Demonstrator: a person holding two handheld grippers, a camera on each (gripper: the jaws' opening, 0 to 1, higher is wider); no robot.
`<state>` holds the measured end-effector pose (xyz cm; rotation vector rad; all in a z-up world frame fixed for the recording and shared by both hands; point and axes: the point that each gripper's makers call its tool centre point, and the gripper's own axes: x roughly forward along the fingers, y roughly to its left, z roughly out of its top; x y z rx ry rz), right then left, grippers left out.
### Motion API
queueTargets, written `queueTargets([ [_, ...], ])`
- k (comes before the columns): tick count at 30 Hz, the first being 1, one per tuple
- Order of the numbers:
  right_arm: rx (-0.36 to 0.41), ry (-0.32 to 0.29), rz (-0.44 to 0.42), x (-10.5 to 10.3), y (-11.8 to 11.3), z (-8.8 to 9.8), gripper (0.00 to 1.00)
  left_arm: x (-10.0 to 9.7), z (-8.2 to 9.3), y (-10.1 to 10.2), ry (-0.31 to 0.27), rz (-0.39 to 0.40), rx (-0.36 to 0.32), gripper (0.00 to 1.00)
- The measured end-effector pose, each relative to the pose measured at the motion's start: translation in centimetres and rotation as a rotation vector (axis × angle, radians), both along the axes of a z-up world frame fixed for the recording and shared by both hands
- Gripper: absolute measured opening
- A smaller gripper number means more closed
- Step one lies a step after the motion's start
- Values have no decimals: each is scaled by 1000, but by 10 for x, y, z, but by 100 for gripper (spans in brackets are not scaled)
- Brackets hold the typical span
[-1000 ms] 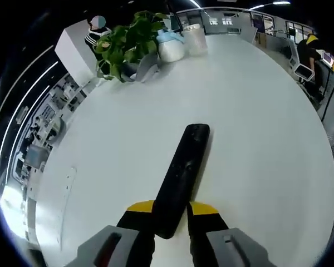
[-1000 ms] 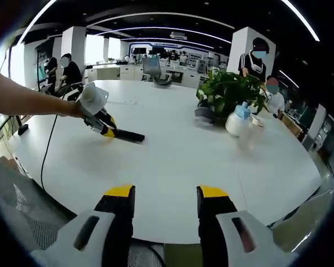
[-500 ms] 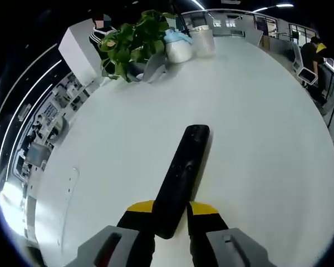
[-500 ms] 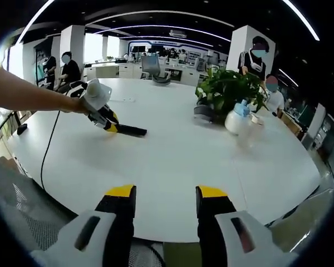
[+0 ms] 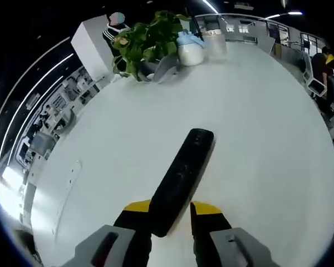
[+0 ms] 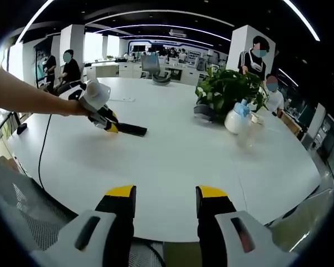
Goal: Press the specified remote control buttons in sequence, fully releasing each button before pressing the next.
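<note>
Left gripper (image 5: 170, 210) clamped the black remote (image 5: 181, 181) by its near end; its long axis ran straight ahead from the jaws, over the white table (image 5: 256, 139), toward the plant (image 5: 147, 39). Right gripper (image 6: 161, 194) was open, holding nothing, well apart from the remote.

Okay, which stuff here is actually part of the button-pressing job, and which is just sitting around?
Part of the job:
remote control
left hand-held gripper, shut on it
right hand-held gripper, open

Just lying about:
potted plant
white bottle
white table
</note>
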<state>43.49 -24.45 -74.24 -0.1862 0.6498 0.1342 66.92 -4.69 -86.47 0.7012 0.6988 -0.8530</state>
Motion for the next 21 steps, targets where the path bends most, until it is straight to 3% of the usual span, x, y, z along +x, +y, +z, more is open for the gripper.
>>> queueTargets([
  [5,0,-2,1,0,0,1,44,-4,7,0,-4,11,-39,43],
  [7,0,-2,1,0,0,0,44,-9,10,-3,34,19,-74,47],
  [11,-1,-11,1,0,0,2,45,-12,16,-5,36,37,-124,78],
  [15,2,-21,-6,1,-1,4,46,-23,27,-4,51,32,-137,84],
  [18,1,-35,-16,2,-3,6,52,-28,34,-3,37,43,-182,96],
  [21,-43,-64,-42,4,-11,11,72,-34,35,2,45,60,-209,100],
])
